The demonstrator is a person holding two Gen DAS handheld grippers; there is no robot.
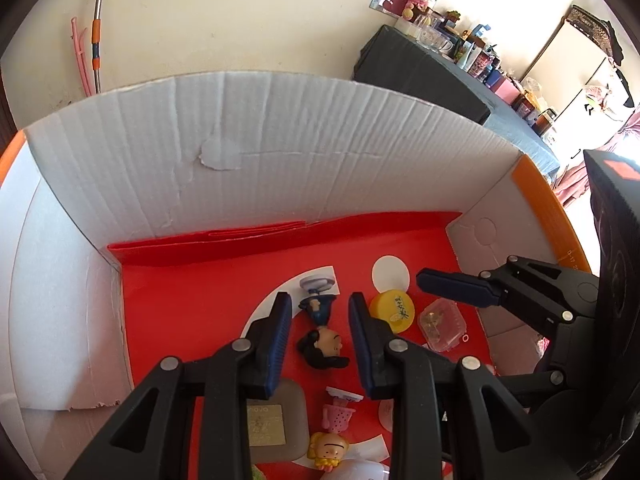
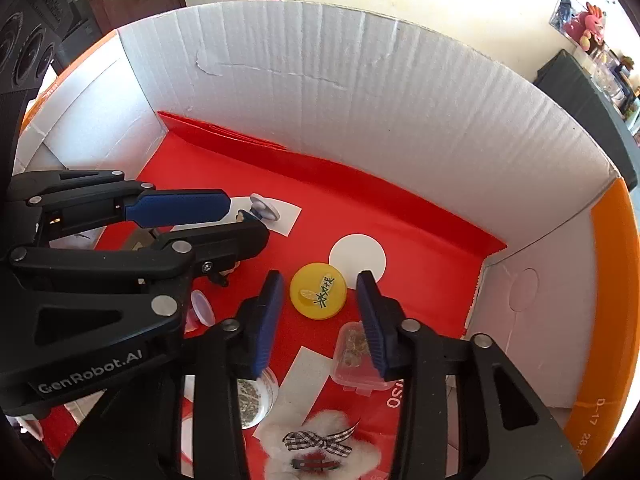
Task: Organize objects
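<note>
Inside our red-floored cardboard box (image 1: 160,168) we count two figurines (image 1: 320,326), one yellow cap (image 2: 318,290); left gripper (image 1: 320,322) and right gripper (image 2: 320,308) jaws spread, pinching nothing.

Two hand-held grippers of matte black plastic are seen. On the left gripper (image 1: 320,312), each finger is faced with a ribbed dark-blue pad (image 1: 280,332), and round silver pivot pins (image 1: 241,345) are set into the triangulated black linkage arms. The right gripper (image 2: 320,300) is built identically, with blue pads (image 2: 267,320) and silver pins. White "GenRobot.AI" lettering (image 2: 90,376) is printed toward 8 o'clock, and an orange square marking (image 1: 621,169) appears toward 3 o'clock.
</note>
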